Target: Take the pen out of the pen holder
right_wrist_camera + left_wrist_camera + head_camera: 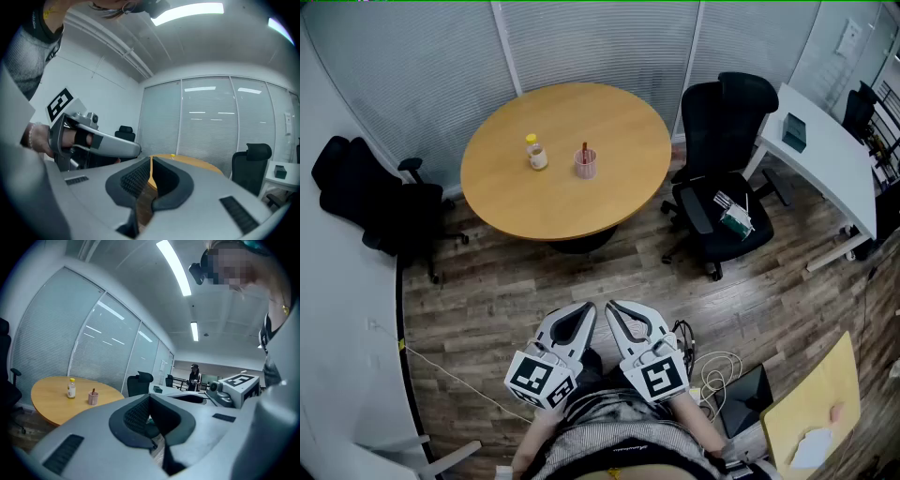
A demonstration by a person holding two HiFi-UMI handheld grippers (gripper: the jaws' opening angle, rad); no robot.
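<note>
**Ana:** Where is the pen?

**Ben:** The pen (585, 149) stands up in the pink pen holder (585, 167). That sits near the middle of the round bench (609, 122). A small bottle (536, 154) with a yellow cap is just beside it.

**Ana:** Are the tools near it?

**Ben:** No. The left tool (580, 313) and the right tool (617, 311) are down low by the person's body, side by side. They are well apart from the bench.

**Ana:** Do they hold anything?

**Ben:** No. Each one has its tips pressed together, with nothing in between. One has to open up before it can grab.

**Ana:** How will the pen feel?

**Ben:** I think it is light, thin and stiff. It may be smooth, so it could slip. Only the top bit pokes out over the rim, so that is the place to pinch. Then pull straight up.

**Ana:** And the holder?

**Ben:** It looks light too. It might tip or come up with the pen, so the other tool could hold it down.
</note>
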